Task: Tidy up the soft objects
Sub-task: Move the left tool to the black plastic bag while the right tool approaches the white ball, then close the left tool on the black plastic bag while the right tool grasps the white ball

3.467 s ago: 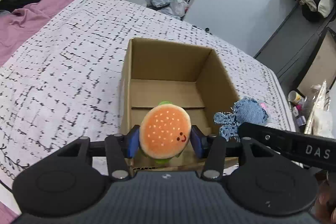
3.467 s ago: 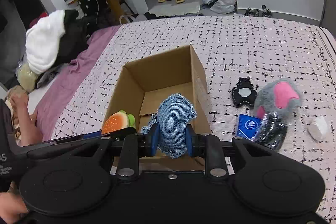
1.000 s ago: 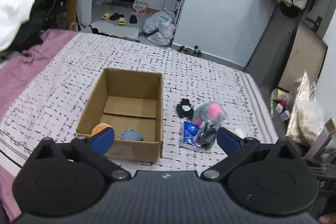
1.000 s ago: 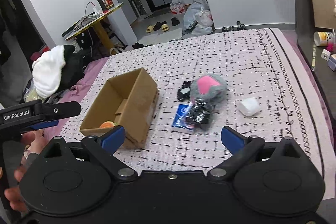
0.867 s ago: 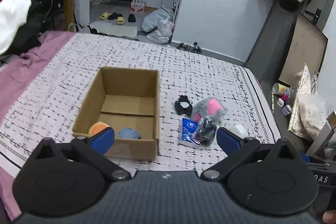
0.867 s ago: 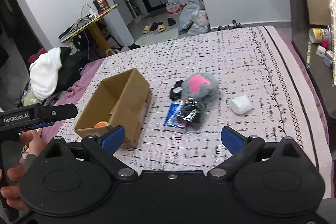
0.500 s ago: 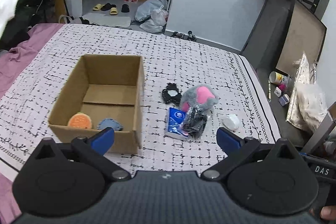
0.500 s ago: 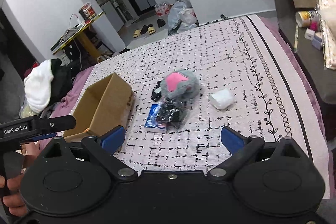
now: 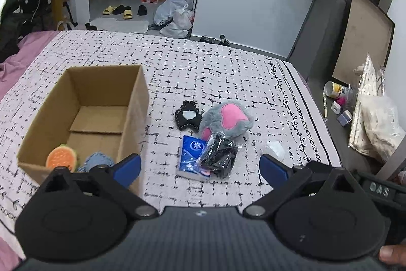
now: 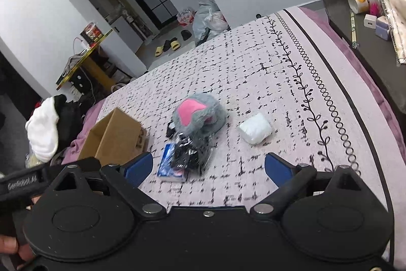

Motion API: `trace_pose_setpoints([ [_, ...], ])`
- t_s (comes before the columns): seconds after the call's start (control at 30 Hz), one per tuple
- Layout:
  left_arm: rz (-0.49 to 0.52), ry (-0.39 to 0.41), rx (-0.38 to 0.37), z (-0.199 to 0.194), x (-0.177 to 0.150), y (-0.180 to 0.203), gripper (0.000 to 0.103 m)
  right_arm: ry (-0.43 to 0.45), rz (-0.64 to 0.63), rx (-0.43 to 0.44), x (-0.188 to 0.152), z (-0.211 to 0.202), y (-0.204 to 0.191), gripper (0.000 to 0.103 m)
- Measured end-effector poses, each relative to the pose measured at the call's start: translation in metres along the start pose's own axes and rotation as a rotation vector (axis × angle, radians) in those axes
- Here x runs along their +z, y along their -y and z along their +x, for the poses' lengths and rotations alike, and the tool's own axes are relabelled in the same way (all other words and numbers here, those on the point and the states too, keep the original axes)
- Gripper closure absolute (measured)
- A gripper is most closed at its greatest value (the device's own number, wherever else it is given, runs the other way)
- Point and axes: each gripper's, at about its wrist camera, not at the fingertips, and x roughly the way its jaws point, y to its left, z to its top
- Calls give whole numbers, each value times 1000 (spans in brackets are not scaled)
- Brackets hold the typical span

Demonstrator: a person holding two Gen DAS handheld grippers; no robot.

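Burger plush (image 9: 61, 157) in box (image 9: 134, 103): left view only.

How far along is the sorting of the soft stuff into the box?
Done: burger plush and denim piece lie in the box. In hand: nothing; left gripper and right gripper are open. Left: grey plush, black toy, bagged item, tissue pack, white roll.

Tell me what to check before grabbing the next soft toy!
1. Left gripper open, holding nothing: ok.
2. Right gripper open, holding nothing: ok.
3. Brown cardboard box has room: ok; orange burger plush and blue denim toy sit at its near end.
4. Grey and pink plush in reach: cannot tell.
5. Plush free to lift: not ok; black item in clear plastic bag leans against it.
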Motion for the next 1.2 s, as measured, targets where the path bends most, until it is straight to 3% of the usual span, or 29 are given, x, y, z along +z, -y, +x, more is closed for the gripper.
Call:
trace_pose_setpoints([
  [0.5,-8,9,12,55,9,19,4,-22,13,-27,47,68,28,17],
  [0.7,15,41,5,76,3,29,7,-64,75,8,42,80,50,22],
  [1.07,21,-14,21,130,-17,38,7,-92,69,34,40,90,59,23],
  [1.2,26,-43,40,146,-20,38,25,-108,38,2,37,98,56,27],
])
